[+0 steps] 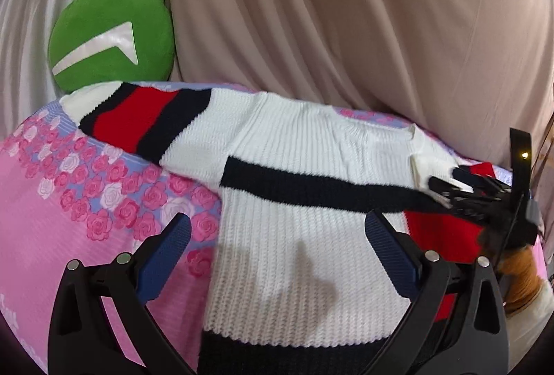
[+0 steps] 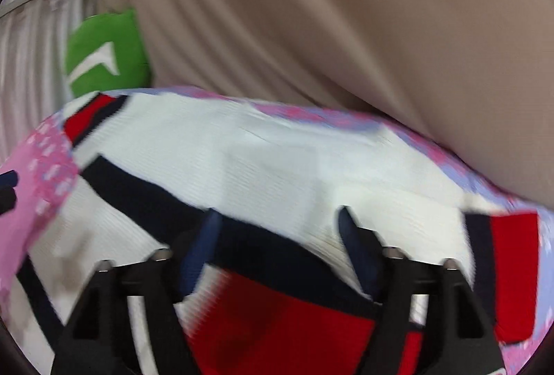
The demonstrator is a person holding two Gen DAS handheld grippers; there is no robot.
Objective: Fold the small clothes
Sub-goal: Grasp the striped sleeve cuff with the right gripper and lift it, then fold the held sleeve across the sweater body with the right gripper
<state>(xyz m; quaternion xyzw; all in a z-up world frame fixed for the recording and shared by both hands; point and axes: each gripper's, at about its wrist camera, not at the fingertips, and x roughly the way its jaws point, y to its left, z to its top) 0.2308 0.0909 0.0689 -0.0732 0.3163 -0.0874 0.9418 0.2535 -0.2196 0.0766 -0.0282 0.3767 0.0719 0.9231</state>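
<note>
- A pink bedsheet (image 1: 38, 229) printed with roses covers the surface across the lower half of the left wrist view; a lilac band runs along its far edge.
- Beige curtains (image 1: 363, 11) fill the upper half, with paler, shiny drapes in the upper left.
- A round green cushion (image 1: 110, 39) with a white mark sits at the sheet's far edge, upper left.
- A white knitted sweater (image 1: 294, 267) with navy and red stripes lies flat on the sheet, mid-frame.
- Its body runs from the bottom of the frame up to the neckline; one sleeve stretches toward the upper left, almost reaching the cushion.
- The left gripper (image 1: 282, 226) has its fingers spread apart above the sweater's left edge, holding nothing.
- The right gripper (image 2: 278, 221), blurred, is spread wide over the navy stripe, nothing pinched.
</note>
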